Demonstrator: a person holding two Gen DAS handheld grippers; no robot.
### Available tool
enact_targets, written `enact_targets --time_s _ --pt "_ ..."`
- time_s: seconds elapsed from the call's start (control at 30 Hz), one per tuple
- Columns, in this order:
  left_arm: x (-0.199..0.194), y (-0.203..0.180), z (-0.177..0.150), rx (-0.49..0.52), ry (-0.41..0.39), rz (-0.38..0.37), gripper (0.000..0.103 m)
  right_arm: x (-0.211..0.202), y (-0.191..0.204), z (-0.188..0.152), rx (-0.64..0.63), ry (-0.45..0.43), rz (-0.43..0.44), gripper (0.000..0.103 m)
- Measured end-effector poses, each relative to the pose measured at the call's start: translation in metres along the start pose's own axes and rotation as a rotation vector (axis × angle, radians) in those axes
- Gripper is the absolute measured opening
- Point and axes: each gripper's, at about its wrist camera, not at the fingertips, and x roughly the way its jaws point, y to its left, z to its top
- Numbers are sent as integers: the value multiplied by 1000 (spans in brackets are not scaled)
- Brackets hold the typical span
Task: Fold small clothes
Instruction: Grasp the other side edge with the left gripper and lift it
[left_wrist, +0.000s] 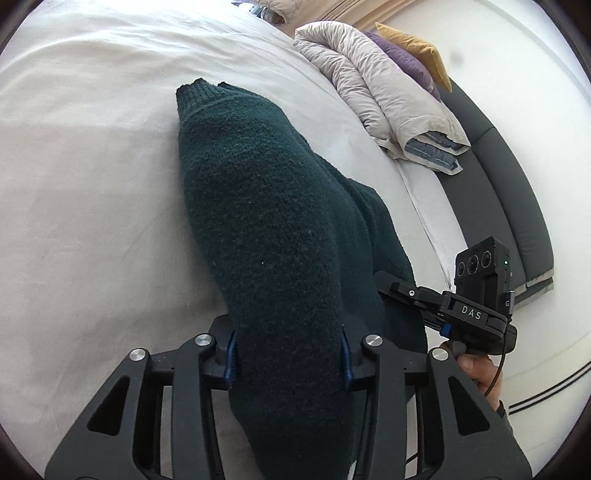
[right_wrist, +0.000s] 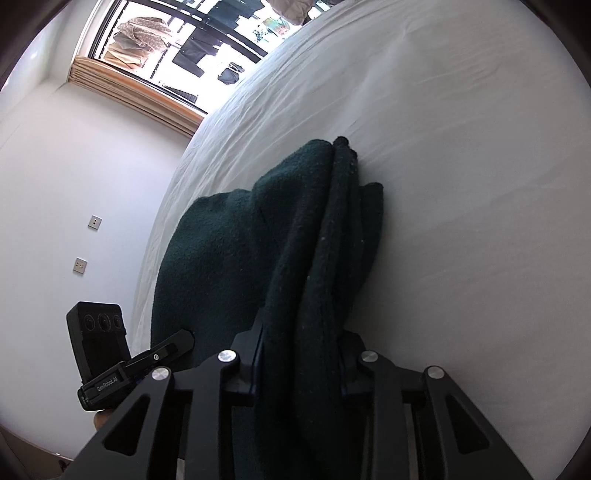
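On a bed spread with a white sheet (left_wrist: 92, 155), a dark green knitted garment (left_wrist: 266, 229) lies bunched lengthwise, filling the middle of both wrist views and hiding the sheet beneath it. In the left wrist view the left gripper (left_wrist: 288, 354) has its two black fingers clamped on the near end of the knit, blue pads pressed into the fabric on either side, while the cuffed far end rests on the sheet. To the right of the garment, the other handheld tool rises at the bed's edge, a black camera block above a bar lettered "DAS" (left_wrist: 471, 313), with a hand (left_wrist: 480, 373) and a cable below it. Further right, along the top, sit a folded pale quilt (left_wrist: 373, 88), a purple cushion (left_wrist: 406, 61) and a mustard cushion (left_wrist: 417, 48), against a dark grey padded bed frame (left_wrist: 517, 192). In the right wrist view, a white wall at left carries two small metal wall plates (right_wrist: 95, 221), with a window (right_wrist: 177, 48) above showing clothes hung outside and a folded tan blind along its edge. Below them stands the opposite tool, its bar lettered "GenRobot.AI" (right_wrist: 107, 384). At centre the right gripper (right_wrist: 299, 365) is closed on a thick fold of the same green knit, which drapes forward over the sheet.
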Motion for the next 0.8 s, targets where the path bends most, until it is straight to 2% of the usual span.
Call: enact_targets --time_s 0.1,0.2,0.3,0.4,0.57,0.67,0.8 --pt "-40 -12 -13 42 -40 -3 37 -15 28 -12 -39 -29 -4 27" --pt "-93 -12 -40 55 -65 -3 37 -30 69 -43 -137 -36 -19 27" --pt "-144 -6 -84 76 -75 33 37 -39 105 -88 -188 -34 12 27" --pt "-189 2 -129 99 -97 110 38 -35 130 -137 -190 -14 50 27" --pt "-241 31 -182 37 -112 171 37 -12 164 -205 -198 42 61 27" --pt "-263 48 -195 8 -126 171 37 -1 183 -221 -195 60 81 27" --pt "-280 58 -187 34 -151 179 38 6 205 -214 -251 67 71 26"
